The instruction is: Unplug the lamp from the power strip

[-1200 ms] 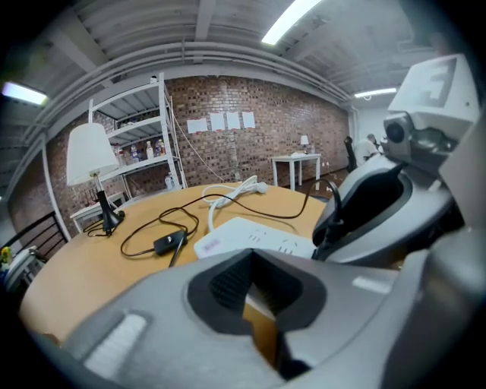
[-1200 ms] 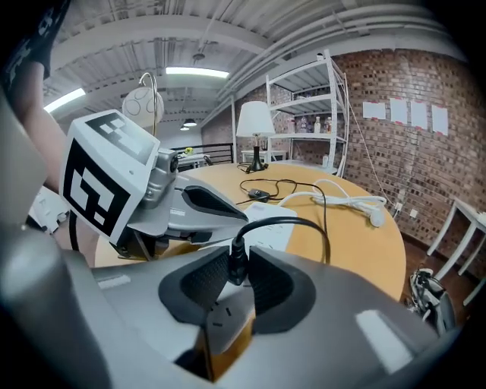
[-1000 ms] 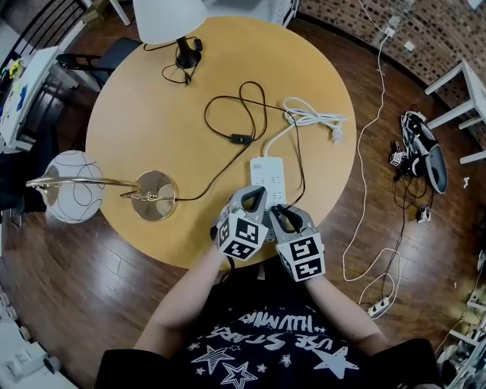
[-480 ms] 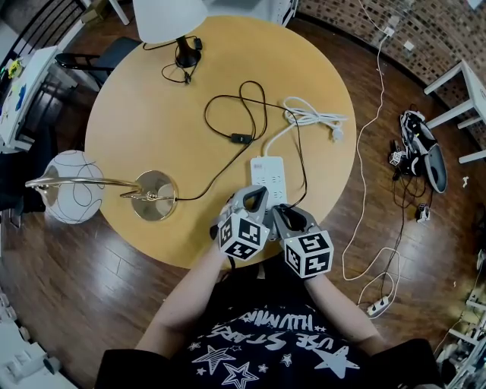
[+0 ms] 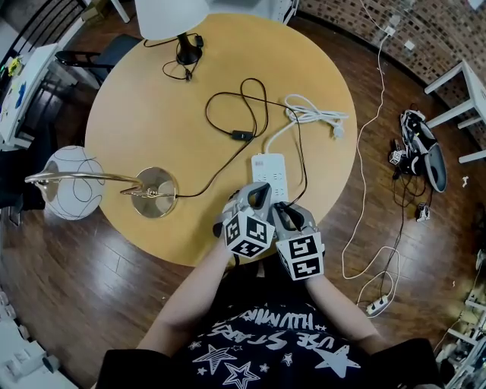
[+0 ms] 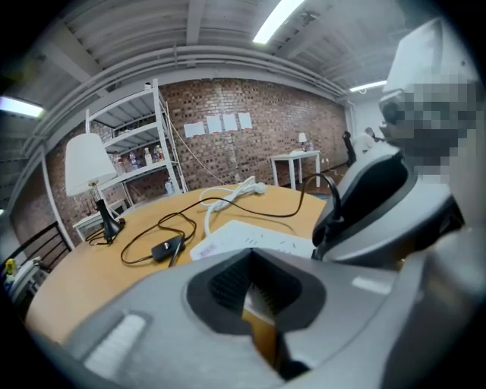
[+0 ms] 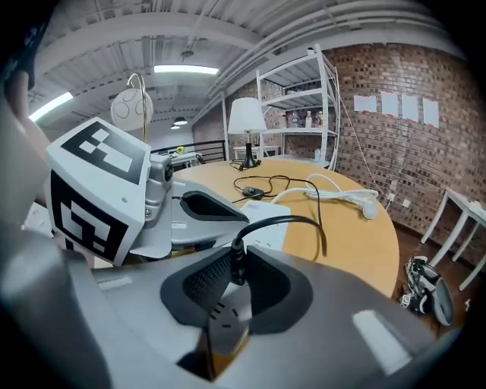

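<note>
**Head view with the two tool views.** We show the left tool [image 5: 260,193] and the right tool [image 5: 281,210] side by side at the near edge of the round pale-wood surface [image 5: 144,106], their marker cubes almost touching. The long white power strip [image 5: 268,169] lies flat directly ahead of both tools, with its near end under their tips.

**Right tool view.** The right tool [image 7: 231,267] grips the small black plug [image 7: 236,270]. Its jaws stand narrow and have just been closing, and the dark ribbed pads press on the plug's two sides. We cannot tell whether the plug sits in its socket. The thin black cord [image 7: 302,223] rises out of the plug, arches ahead of the tool and drops to the surface on the tool's right.

**Left tool view.** The left tool [image 6: 253,260] has its jaws drawn together, tips meeting, with nothing between them. The power strip [image 6: 250,237] lies just ahead, and the right tool's body fills the space to the right. We cannot tell whether the left tips bear on the strip.

**Farther ahead of the tools.**
- The black cord [image 5: 301,156] runs alongside the strip, loops, and passes through a small black inline switch [image 5: 241,136].
- It then leads off to the left tool's left, to the round base of the brass lamp with a white globe shade [image 5: 154,194]. The lamp's arm reaches out past the surface's edge.
- Ahead and to the right of the right tool lies a bundled white cable [image 5: 315,115].
- At the far rim stands a table lamp with a white conical shade [image 5: 171,15].
</note>
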Available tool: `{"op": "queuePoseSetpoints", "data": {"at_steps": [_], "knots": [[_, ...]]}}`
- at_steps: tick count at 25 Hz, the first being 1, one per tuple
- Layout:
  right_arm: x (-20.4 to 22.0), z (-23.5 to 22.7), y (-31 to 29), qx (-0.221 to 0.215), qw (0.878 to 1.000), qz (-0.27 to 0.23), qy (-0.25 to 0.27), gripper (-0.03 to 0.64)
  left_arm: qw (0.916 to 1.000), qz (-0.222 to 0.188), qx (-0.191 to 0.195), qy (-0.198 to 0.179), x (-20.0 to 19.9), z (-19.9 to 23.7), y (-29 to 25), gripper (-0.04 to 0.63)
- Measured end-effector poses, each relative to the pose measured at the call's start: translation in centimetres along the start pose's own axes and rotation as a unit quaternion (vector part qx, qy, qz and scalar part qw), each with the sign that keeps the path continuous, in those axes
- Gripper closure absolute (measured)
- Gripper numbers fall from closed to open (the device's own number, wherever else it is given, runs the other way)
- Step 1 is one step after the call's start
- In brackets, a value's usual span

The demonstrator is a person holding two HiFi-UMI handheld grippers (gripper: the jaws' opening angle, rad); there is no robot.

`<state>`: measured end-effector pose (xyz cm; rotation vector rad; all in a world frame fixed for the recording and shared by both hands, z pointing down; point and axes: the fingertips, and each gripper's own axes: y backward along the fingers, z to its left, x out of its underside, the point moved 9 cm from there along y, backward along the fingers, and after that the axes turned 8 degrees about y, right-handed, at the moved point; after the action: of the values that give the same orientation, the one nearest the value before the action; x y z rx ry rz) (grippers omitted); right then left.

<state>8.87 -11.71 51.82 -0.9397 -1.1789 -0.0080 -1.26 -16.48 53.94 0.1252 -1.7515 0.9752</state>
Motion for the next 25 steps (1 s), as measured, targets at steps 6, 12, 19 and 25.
{"op": "queuePoseSetpoints", "data": {"at_steps": [6,12,19,25], "knots": [[-3.6,-0.3,1.6,0.010,0.998,-0.061,0.023,0.560,0.9997,-0.004,0.007,0.023,0.2,0.5,0.0,0.600],[-4.6,-4.1,4.8,0.043,0.991,-0.121,-0.023,0.560,0.9978,-0.008,0.023,0.061,0.5,0.8,-0.2,0.595],[-8.1,-6.0,7.2,0.035,0.980,-0.194,-0.023,0.558,0.9942,-0.021,-0.002,0.105,0.0,1.7,1.7,0.594],[-11.4,-5.9,9.0,-0.002,0.965,-0.263,-0.002,0.557,0.9849,-0.117,-0.048,0.118,-4.2,3.1,6.2,0.594]]}}
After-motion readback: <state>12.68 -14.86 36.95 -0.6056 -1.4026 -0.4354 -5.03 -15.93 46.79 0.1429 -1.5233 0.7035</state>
